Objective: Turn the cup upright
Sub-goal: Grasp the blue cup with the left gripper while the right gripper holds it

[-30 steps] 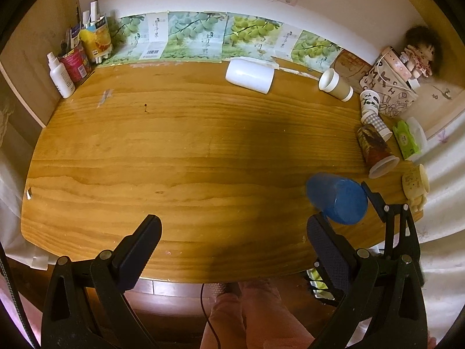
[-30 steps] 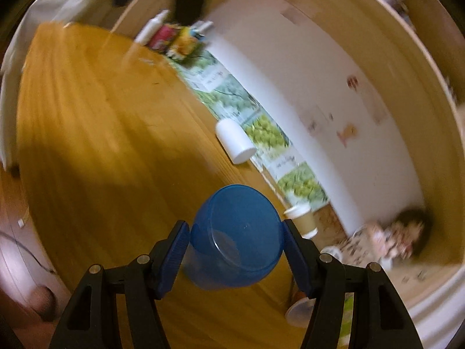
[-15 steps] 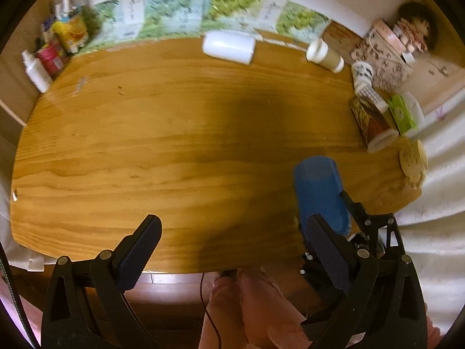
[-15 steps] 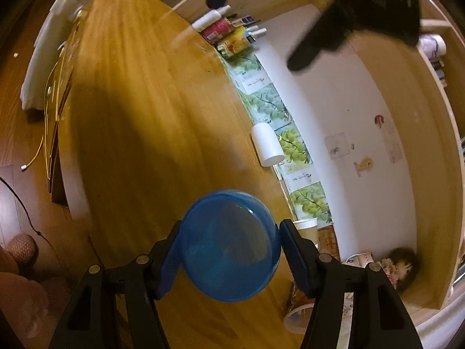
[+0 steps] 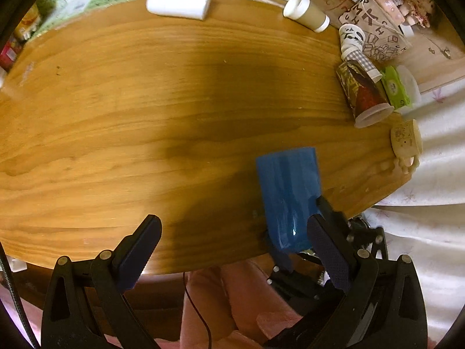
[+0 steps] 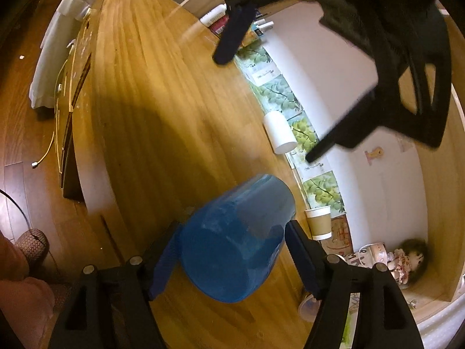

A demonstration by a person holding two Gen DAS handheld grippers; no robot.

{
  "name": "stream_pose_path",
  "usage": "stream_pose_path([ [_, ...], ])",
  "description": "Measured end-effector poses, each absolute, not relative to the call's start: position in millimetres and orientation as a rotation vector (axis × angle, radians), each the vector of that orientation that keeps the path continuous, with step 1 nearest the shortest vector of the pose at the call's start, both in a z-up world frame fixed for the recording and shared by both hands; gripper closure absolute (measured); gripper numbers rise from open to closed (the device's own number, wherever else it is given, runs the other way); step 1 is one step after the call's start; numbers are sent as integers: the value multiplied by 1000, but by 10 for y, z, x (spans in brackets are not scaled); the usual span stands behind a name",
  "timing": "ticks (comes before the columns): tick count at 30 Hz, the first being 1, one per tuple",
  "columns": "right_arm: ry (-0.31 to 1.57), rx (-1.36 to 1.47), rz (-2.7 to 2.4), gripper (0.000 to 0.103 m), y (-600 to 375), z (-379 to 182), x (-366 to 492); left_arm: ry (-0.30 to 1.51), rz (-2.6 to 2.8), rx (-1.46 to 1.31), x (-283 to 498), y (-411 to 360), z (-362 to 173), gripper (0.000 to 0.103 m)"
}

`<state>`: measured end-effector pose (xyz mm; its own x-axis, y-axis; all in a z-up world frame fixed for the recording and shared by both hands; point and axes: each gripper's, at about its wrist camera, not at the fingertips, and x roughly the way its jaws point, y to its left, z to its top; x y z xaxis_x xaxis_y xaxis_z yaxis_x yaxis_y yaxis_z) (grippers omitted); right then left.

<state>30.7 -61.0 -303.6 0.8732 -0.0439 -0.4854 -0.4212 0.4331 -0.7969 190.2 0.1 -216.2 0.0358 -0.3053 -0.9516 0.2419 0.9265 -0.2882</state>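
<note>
Right gripper (image 6: 232,250) has its fingers clamped on the blue cup (image 6: 235,241), one finger on each side of the wall near one end. In the left wrist view the cup (image 5: 287,195) lies roughly level, over the desk (image 5: 145,116) close to its near edge, toward the near right corner. Which end is the mouth cannot be told for certain; the end facing the right camera looks closed. Contact with the desk surface cannot be told either. Left gripper (image 5: 232,250) is spread wide, holding nothing, hovering above the near edge. Judgement: step in hand is the rotation to upright, roughly midway. To do it well: keep the squeeze even, since the smooth plastic wall could slip or spin between the pads; turn the wrist until the closed end points down; lower until the base sits flat before releasing. Set it down further in from the near edge. Other cups (image 5: 366,96) lie along the right edge, well apart.
</note>
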Motion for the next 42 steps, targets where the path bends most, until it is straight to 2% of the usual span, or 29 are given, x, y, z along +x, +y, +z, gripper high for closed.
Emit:
stream_pose_path([
  [17,473,-1109,375,28,-849,-2958,146,1656,-351,-312,2101,-408,-2591,3],
  [23,505,-1027,404,28,-1036,-2853,205,1691,-309,-420,2143,-458,-2680,3],
  [28,545,-977,450,28,-1198,-2811,285,1708,-270,-492,2192,-486,-2743,12],
  [42,650,-808,495,28,-1514,-2702,474,1774,-193,-490,2204,-566,-2874,22],
])
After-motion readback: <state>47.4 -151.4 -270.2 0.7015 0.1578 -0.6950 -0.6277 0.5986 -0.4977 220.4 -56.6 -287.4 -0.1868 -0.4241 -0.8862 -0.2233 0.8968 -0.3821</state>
